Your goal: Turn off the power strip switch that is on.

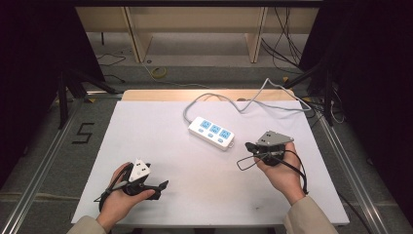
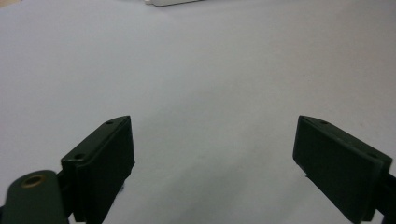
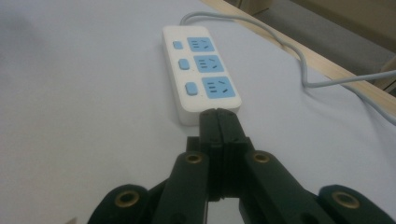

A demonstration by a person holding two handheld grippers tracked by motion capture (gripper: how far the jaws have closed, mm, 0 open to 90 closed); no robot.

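White table [image 1: 160,136], power strip [image 1: 211,132]; grey floor [image 1: 44,141].

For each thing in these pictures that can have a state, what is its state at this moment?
Power strip: lies flat on the white table, three blue sockets face up, nothing plugged in.
Grey cable: attached to the strip, runs off the far edge of the table.
Left gripper: open, nothing between its jaws.
Right gripper: shut, empty, tips pointing at the near end of the strip.
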